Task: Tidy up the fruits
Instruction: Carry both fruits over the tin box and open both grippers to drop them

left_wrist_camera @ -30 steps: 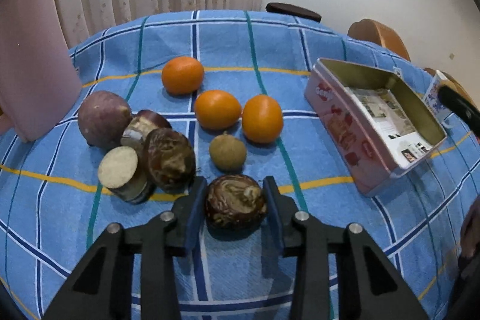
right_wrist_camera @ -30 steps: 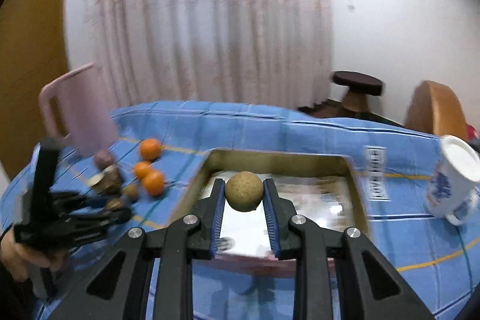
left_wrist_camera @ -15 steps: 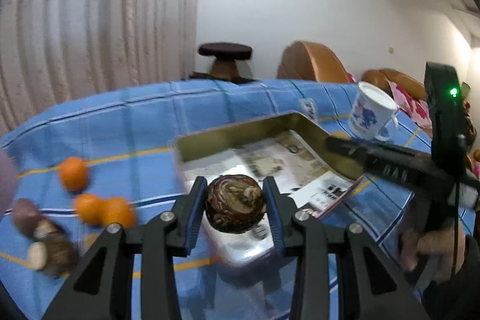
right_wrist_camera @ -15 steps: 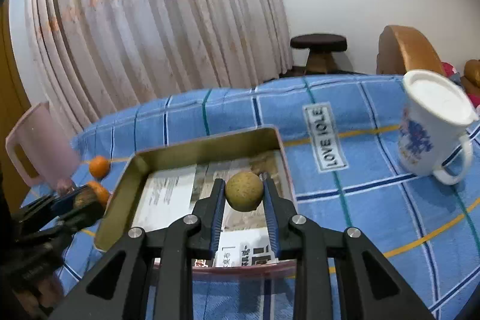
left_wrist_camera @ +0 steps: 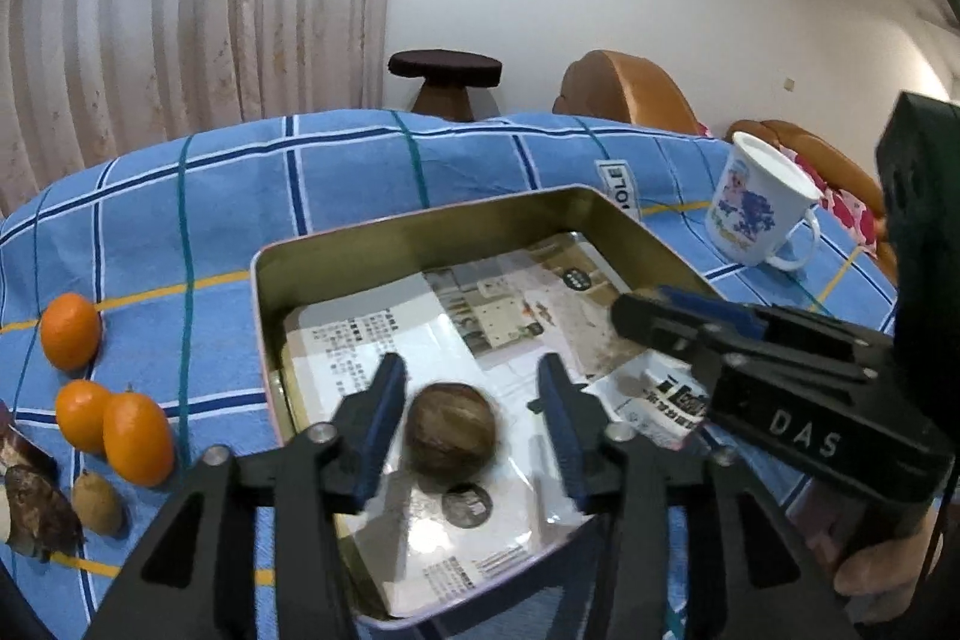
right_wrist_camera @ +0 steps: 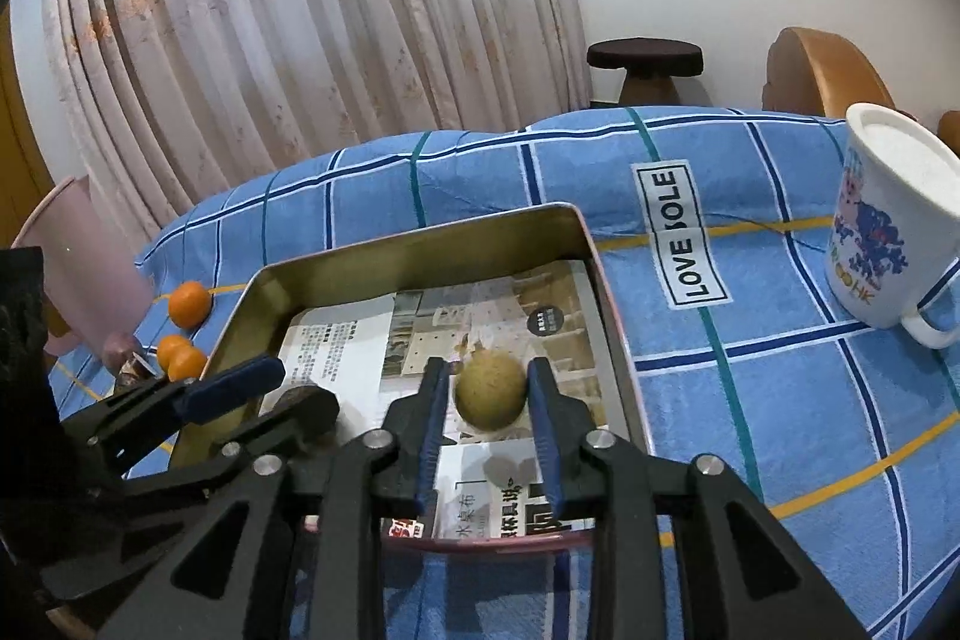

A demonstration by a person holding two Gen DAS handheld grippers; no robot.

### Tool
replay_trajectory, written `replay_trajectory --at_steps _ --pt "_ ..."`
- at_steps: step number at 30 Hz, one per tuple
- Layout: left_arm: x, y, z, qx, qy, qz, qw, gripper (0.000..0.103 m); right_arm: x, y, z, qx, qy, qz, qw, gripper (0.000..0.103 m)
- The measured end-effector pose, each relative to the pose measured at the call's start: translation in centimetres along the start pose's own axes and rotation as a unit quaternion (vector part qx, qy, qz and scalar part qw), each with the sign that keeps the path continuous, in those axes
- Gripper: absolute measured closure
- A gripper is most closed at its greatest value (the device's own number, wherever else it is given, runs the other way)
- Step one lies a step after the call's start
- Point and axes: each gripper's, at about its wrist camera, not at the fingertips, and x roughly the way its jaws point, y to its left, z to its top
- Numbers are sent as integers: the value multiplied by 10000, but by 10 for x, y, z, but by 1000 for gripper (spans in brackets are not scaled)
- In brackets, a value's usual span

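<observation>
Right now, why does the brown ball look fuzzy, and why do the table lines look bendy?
Left wrist view: the brown fruit between the left gripper is smeared by motion blur, while the tin stays sharp. Right wrist view: the round tan fruit is crisp. Both views: the fisheye lens bows the tablecloth stripes and darkens the corners.

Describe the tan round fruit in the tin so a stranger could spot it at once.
Find the open metal tin on the blue checked cloth, its floor lined with printed paper. The tan fruit lies towards its right side. It is pale and rough, unlike the dark brown fruit beside it.
</observation>
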Motion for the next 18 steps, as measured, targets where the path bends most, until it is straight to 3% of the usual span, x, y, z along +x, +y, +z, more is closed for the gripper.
replay_trajectory --at_steps 3,5,7,8,14,18 --pt "-6 2 -2 -3 -85 305 9995 35 -3 0 0 3 -57 -60 10000 61" --pt "-12 4 -3 -27 -182 226 9996 19 -5 -2 0 107 -82 112 9998 52" --pt "-21 3 -4 -24 -361 379 9986 6 -10 -1 0 142 -211 180 9995 34" --pt "-25 2 -4 -13 -426 471 9980 3 -13 0 -1 113 -304 120 9994 33" --pt "-45 17 -6 -131 -705 708 9949 1 -32 -1 -1 108 -883 -69 9960 32" --pt "-56 37 -7 -164 -884 1153 9893 0 -34 -1 -3 124 -1062 -296 9938 31"
